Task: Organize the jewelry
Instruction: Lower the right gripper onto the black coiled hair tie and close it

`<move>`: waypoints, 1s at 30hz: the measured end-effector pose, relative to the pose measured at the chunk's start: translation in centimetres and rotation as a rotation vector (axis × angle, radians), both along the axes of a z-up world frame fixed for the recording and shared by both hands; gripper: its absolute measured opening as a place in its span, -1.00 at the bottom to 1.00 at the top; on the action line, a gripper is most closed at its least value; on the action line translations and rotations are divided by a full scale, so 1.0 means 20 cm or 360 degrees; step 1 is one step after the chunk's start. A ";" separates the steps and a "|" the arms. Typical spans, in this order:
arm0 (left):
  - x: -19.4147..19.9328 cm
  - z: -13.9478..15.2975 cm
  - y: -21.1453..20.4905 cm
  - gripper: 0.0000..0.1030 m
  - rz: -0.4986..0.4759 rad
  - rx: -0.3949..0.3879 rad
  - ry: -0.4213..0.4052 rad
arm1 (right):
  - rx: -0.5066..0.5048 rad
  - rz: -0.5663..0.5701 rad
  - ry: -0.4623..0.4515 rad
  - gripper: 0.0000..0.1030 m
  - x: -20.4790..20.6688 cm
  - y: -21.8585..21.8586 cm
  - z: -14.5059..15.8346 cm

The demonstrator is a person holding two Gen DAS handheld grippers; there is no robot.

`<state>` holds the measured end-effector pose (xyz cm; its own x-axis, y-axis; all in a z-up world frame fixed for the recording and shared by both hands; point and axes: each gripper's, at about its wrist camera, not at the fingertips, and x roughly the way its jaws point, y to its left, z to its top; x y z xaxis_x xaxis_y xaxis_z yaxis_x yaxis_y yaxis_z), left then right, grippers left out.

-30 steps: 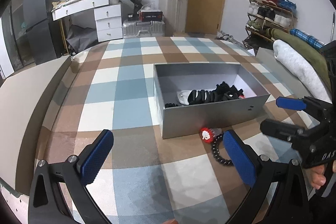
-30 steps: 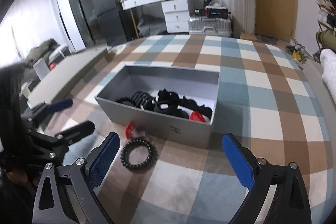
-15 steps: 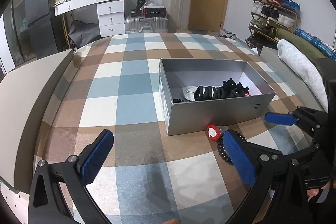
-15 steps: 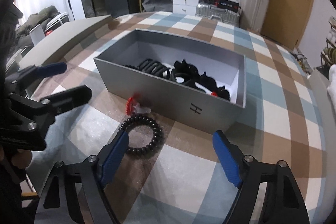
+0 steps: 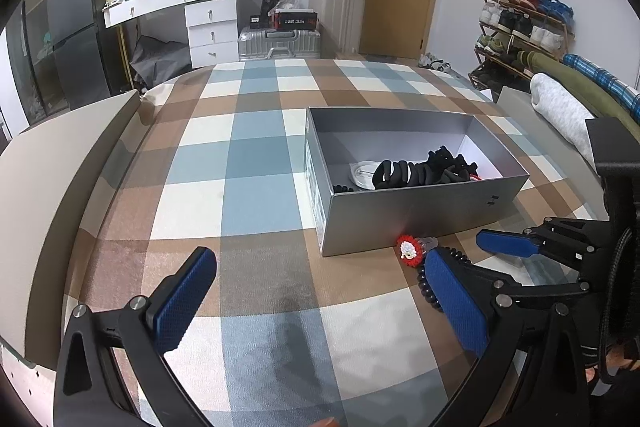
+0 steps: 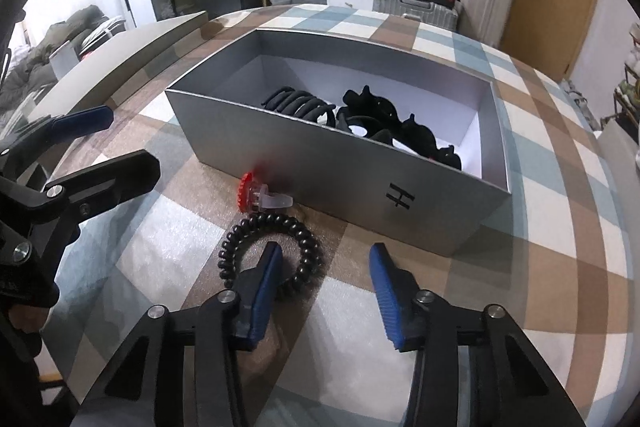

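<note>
A grey box point(image 6: 328, 167) point(image 5: 404, 215) sits on the checked cloth and holds several black hair ties point(image 6: 304, 103) point(image 5: 420, 171). In front of its near wall lie a red-and-clear hair clip point(image 6: 256, 197) point(image 5: 410, 250) and a black beaded bracelet point(image 6: 308, 247) point(image 5: 426, 287). My right gripper point(image 6: 324, 287) is open and low over the cloth; its left finger stands inside the bracelet's ring, its right finger outside it. My left gripper point(image 5: 320, 299) is open and empty, left of the clip.
The checked cloth point(image 5: 240, 187) covers a low surface with a beige edge point(image 5: 48, 179) on the left. A white dresser point(image 5: 200, 23), suitcases point(image 5: 280, 43), a door and a shoe rack point(image 5: 520, 23) stand at the back. Rolled bedding point(image 5: 560, 107) lies at right.
My right gripper has moved forward and down to the bracelet and narrowed, its left finger now inside the ring. The left gripper has barely moved.
</note>
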<state>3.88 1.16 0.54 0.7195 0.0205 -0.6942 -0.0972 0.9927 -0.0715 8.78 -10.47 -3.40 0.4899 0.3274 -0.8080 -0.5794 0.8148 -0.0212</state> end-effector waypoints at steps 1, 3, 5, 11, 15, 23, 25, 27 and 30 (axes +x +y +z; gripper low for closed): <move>0.00 0.00 0.00 0.97 0.0000 0.0001 0.0002 | 0.0004 0.0000 -0.0002 -0.23 0.00 0.00 0.00; 0.00 0.00 0.00 0.97 0.0001 0.0004 0.0002 | 0.0001 -0.0001 -0.0007 -0.26 0.00 0.01 0.00; 0.00 0.00 0.00 0.97 -0.0002 0.0002 0.0001 | 0.0010 -0.0006 -0.0014 -0.35 0.00 0.01 0.00; 0.00 0.00 0.00 0.97 -0.0004 -0.0002 0.0007 | 0.0015 0.0009 -0.0028 -0.58 -0.01 0.03 0.00; 0.00 0.00 -0.01 0.97 -0.0010 0.0002 0.0003 | -0.0003 0.0063 -0.0046 -0.82 -0.03 0.05 0.00; 0.00 -0.01 -0.02 0.97 -0.0017 0.0005 0.0015 | 0.0052 0.0070 -0.0088 -0.83 -0.04 0.03 0.04; 0.00 -0.01 -0.02 0.97 -0.0016 0.0000 0.0018 | 0.0088 0.0063 -0.0108 -0.83 -0.05 0.00 0.08; 0.00 -0.01 -0.03 0.97 -0.0017 -0.0003 0.0020 | 0.0142 0.0054 -0.0116 -0.83 -0.05 -0.03 0.12; 0.00 -0.01 -0.03 0.97 -0.0023 -0.0005 0.0024 | 0.0207 0.0031 -0.0136 -0.83 -0.04 -0.09 0.18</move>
